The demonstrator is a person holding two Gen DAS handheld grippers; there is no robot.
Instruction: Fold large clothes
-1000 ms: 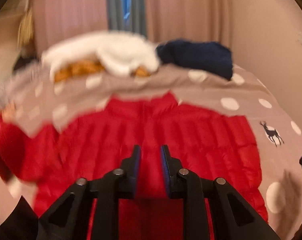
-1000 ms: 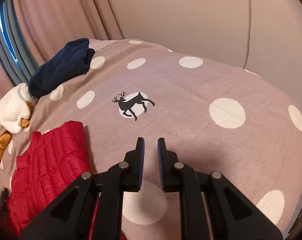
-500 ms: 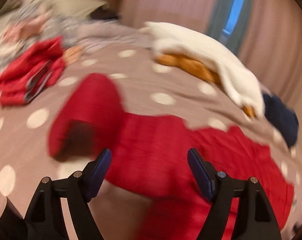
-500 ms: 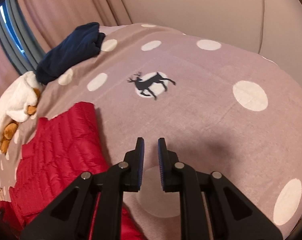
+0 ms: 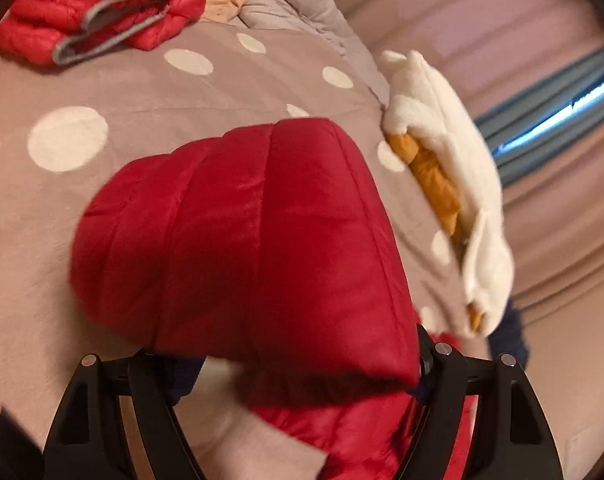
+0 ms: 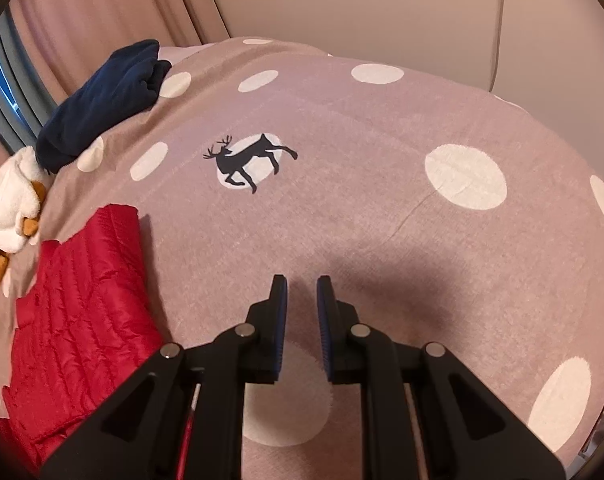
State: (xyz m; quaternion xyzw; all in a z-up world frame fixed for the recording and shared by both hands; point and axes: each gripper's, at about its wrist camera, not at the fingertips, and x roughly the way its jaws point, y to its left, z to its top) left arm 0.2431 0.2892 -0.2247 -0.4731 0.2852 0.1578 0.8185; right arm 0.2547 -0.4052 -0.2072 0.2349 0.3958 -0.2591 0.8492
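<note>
A red quilted puffer jacket lies on the polka-dot bedspread. In the left wrist view its sleeve (image 5: pixel 254 232) fills the middle, and my left gripper (image 5: pixel 302 368) is wide open with the sleeve's cuff end lying between and over the fingers. The fingertips are hidden by the fabric. In the right wrist view the jacket's body (image 6: pixel 86 308) lies at the lower left. My right gripper (image 6: pixel 301 292) hovers over bare bedspread to its right, its jaws nearly closed on nothing.
A second red jacket with grey trim (image 5: pixel 98 12) lies at the far left. A white and orange fleece (image 5: pixel 454 184) and a folded navy garment (image 6: pixel 102 100) lie near the curtains. The bedspread (image 6: pixel 422 240) has a deer print (image 6: pixel 246 160).
My left gripper opened wide and swung left from the jacket's body to its sleeve, coming close over the cuff. My right gripper barely shifted.
</note>
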